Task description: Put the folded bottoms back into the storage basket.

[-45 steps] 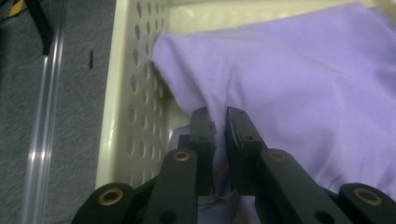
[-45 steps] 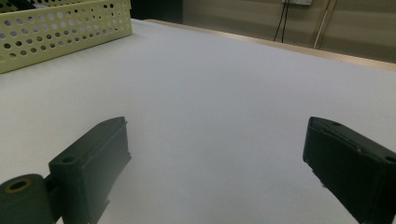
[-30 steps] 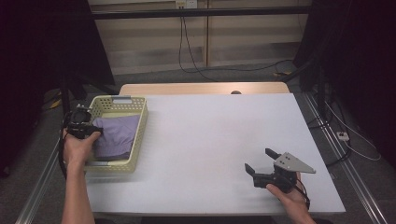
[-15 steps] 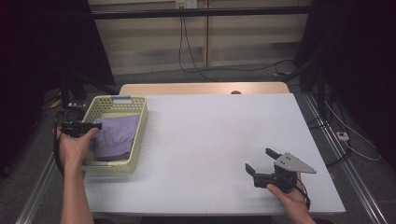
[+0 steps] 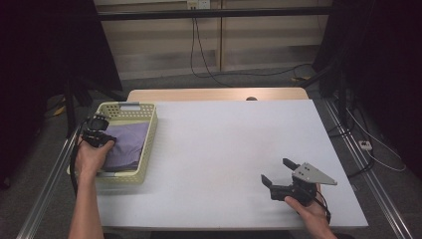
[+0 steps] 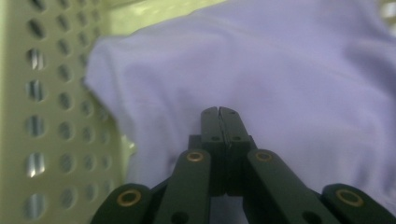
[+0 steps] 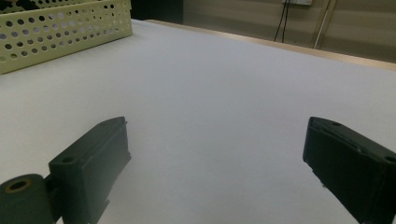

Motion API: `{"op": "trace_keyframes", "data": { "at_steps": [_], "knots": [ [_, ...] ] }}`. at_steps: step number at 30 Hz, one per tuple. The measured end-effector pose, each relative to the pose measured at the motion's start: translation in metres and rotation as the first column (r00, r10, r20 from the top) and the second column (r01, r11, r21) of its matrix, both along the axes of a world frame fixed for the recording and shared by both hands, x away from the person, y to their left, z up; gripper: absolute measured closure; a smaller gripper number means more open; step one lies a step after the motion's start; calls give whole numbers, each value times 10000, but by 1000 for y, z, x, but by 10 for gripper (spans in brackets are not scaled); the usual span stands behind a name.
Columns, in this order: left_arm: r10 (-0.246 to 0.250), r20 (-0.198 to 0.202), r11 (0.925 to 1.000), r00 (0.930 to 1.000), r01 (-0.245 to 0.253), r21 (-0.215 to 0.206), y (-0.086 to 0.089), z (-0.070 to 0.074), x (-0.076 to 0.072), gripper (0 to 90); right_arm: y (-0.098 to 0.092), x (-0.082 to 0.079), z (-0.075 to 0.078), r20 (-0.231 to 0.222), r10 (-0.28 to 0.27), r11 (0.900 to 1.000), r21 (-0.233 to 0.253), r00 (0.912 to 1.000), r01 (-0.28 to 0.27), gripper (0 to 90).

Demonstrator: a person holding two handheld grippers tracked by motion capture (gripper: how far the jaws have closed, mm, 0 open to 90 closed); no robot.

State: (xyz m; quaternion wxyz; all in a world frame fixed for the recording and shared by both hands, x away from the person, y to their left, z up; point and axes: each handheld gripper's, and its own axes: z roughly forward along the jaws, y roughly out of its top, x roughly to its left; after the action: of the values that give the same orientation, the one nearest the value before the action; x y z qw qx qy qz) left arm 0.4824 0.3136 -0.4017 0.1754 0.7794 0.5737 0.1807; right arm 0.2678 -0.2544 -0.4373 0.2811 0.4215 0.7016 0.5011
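Observation:
A pale yellow perforated basket (image 5: 151, 130) stands at the table's left edge with a folded purple cloth (image 5: 130, 145) inside. My left gripper (image 5: 110, 142) reaches into the basket from its left side. In the left gripper view its jaws are pressed together, so the left gripper (image 6: 219, 111) is shut, with the tips low over the purple cloth (image 6: 289, 70) near the basket wall (image 6: 46, 93). No fold shows between the tips. My right gripper (image 5: 276, 170) rests near the table's front right, open, and the right gripper (image 7: 217, 130) has only bare tabletop between its jaws.
The white table (image 5: 229, 144) stretches wide between the two hands. In the right gripper view the basket (image 7: 60, 28) lies far off at the upper left. Cables run across the floor behind the table, and metal rails flank both sides.
My left hand has shifted slightly to the right and down into the basket, bringing the gripper onto the cloth. The right gripper has stayed where it was.

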Motion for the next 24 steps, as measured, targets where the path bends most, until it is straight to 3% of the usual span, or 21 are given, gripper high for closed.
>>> {"op": "trace_keyframes", "data": {
  "at_steps": [3, 5, 7, 11, 16, 20, 24],
  "knots": [
    [323, -194, 9992, 9993, -318, 256, 3, -4, 2, 900, 0, 0, 0, 2, 6, 10000, 2, 10000, -6, 67],
    [310, -688, 9986, 9972, -279, 457, 4, -8, 5, 900, 0, 0, 0, 15, 14, 10000, -20, 10000, -14, 67],
    [361, -898, 9977, 9953, -307, 600, 3, -12, 7, 900, 0, -1, 0, 19, 6, 10000, -22, 10000, -6, 67],
    [558, -926, 9968, 9941, -501, 627, 2, -15, 9, 900, 0, 0, 0, -17, -36, 10000, -21, 10000, 36, 67],
    [329, -981, 9953, 9946, -236, 942, -2, -17, 10, 900, 0, 0, 0, -28, 8, 10000, -45, 10000, -8, 67],
    [182, -956, 9971, 9953, -109, 757, -4, -18, 10, 900, 1, 0, 0, -24, 13, 10000, -40, 10000, -13, 67],
    [87, -1070, 9995, 9942, -53, 319, -1, -17, 10, 900, 1, 1, -1, -63, 7, 10000, -45, 10000, -7, 67]
  ]
}}
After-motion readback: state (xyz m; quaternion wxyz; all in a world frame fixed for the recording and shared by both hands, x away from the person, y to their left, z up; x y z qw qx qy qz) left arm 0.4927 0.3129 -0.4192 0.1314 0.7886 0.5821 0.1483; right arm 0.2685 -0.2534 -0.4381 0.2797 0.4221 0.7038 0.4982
